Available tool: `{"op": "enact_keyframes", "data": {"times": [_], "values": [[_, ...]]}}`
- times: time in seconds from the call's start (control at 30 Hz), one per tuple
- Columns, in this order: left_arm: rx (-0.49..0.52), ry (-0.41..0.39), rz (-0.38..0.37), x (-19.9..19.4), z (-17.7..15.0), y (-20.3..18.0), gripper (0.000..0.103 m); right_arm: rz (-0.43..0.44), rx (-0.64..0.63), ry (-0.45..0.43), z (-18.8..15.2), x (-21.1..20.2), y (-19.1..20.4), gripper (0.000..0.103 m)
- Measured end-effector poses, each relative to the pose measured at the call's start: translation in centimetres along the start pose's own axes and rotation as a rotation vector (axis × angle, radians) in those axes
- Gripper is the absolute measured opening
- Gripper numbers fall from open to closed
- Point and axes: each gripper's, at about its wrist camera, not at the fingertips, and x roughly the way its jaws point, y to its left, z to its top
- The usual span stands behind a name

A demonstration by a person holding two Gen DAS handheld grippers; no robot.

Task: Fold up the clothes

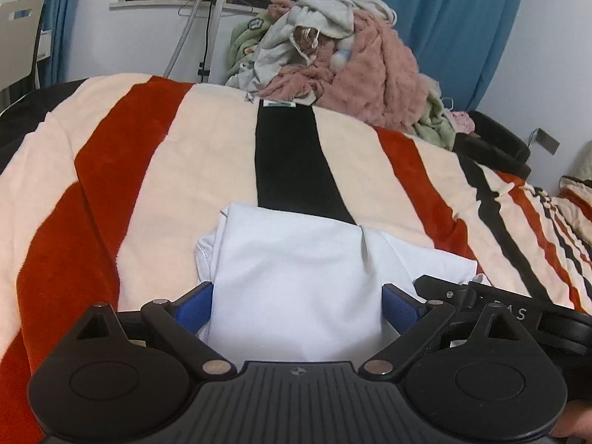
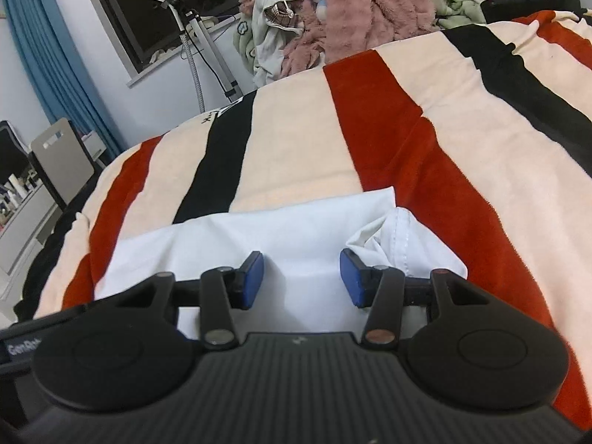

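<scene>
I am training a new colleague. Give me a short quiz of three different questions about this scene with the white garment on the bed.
1. True or false: the left gripper is shut on the white garment.
2. Multiple choice: the white garment lies on (A) a bare wooden table, (B) a striped blanket, (C) a chair.
3. Fill in: beyond the blanket's far edge is a pile of clothes, the largest piece fluffy and ____ in colour.

Key: 1 false, both the left gripper and right gripper are open; 2 B; 3 pink.
</scene>
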Motion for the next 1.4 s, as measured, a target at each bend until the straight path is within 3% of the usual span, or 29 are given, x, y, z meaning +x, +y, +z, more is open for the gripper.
{"op": "enact_keyframes", "data": {"times": [0.17,0.3,0.43,0.6,0.7,0.8,0.97,1.07,1.1,1.23,1.4], "values": [[0.039,-0.005,0.015,-2.7,-0.7,-0.4,0.095,-0.006,-0.026,0.001,-0.1,-3.2,1.0,0.049],[0.056,-0.022,0.009,-6.0,-1.8,-0.8,0.095,-0.014,-0.142,-0.026,-0.9,-7.6,1.8,0.049],[0.065,-0.013,0.013,-8.5,-3.3,-1.3,0.094,-0.009,-0.157,-0.004,-2.6,-9.7,1.8,0.033],[0.031,0.048,-0.012,-10.1,-5.6,-1.6,0.094,-0.042,-0.163,0.042,-5.1,-10.5,1.8,0.032],[-0.035,0.086,-0.017,-10.8,-6.6,-0.9,0.091,-0.061,-0.166,0.069,-6.5,-11.0,1.9,0.032],[-0.120,0.058,-0.054,-13.1,-7.1,0.2,0.091,-0.066,-0.161,0.069,-6.6,-11.3,1.9,0.032],[-0.374,0.026,-0.259,-16.4,-8.5,3.9,0.092,-0.063,-0.130,0.063,-6.7,-11.4,1.7,0.032],[-0.591,0.080,-0.422,-15.6,-9.9,6.2,0.092,-0.068,-0.123,0.059,-6.8,-11.5,1.8,0.032],[-0.646,0.100,-0.446,-14.7,-10.3,6.7,0.092,-0.070,-0.126,0.058,-6.8,-11.5,1.8,0.032],[-0.764,0.162,-0.449,-10.8,-11.2,7.4,0.091,-0.068,-0.120,0.056,-6.9,-11.6,1.8,0.032],[-0.823,0.111,-0.447,-8.2,-10.7,7.8,0.089,-0.066,-0.102,0.051,-7.0,-11.6,1.6,0.032]]}}
